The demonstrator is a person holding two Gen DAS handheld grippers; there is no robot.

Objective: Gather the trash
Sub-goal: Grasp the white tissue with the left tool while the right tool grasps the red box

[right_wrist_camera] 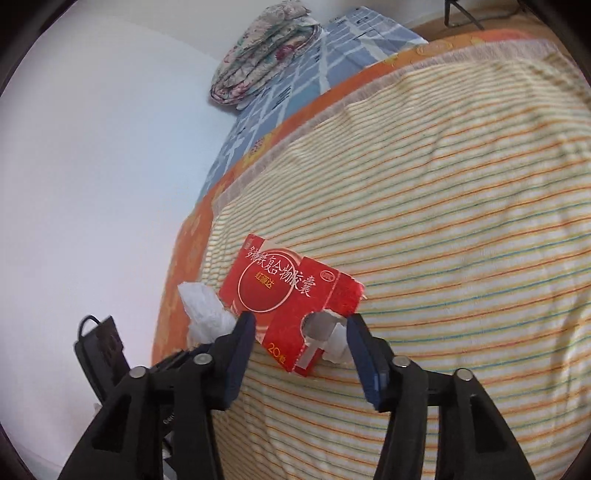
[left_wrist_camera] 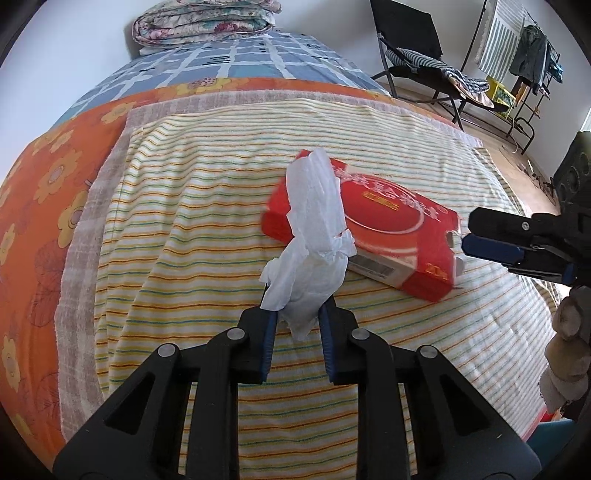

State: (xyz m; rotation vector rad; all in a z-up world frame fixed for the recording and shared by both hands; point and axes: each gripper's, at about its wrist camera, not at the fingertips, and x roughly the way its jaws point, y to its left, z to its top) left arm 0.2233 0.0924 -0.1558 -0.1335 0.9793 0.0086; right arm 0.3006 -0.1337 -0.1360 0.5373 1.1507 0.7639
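A crumpled white tissue (left_wrist_camera: pixel 314 236) is held in my left gripper (left_wrist_camera: pixel 295 314), whose fingers are shut on its lower end above the striped blanket. A torn red cardboard box (left_wrist_camera: pixel 373 221) lies on the blanket just behind the tissue. In the right wrist view the red box (right_wrist_camera: pixel 284 295) sits between the open fingers of my right gripper (right_wrist_camera: pixel 301 332), its near end level with the fingertips. The tissue (right_wrist_camera: pixel 207 314) shows to the left of the box there. My right gripper also shows in the left wrist view (left_wrist_camera: pixel 480 236), at the box's right end.
The striped blanket (left_wrist_camera: pixel 221 221) covers a bed with an orange floral sheet (left_wrist_camera: pixel 55 177) and a blue checked sheet (left_wrist_camera: pixel 240 59). A folded quilt (left_wrist_camera: pixel 207 22) lies at the far end. A chair (left_wrist_camera: pixel 413 48) and a clothes rack (left_wrist_camera: pixel 524 55) stand at the far right.
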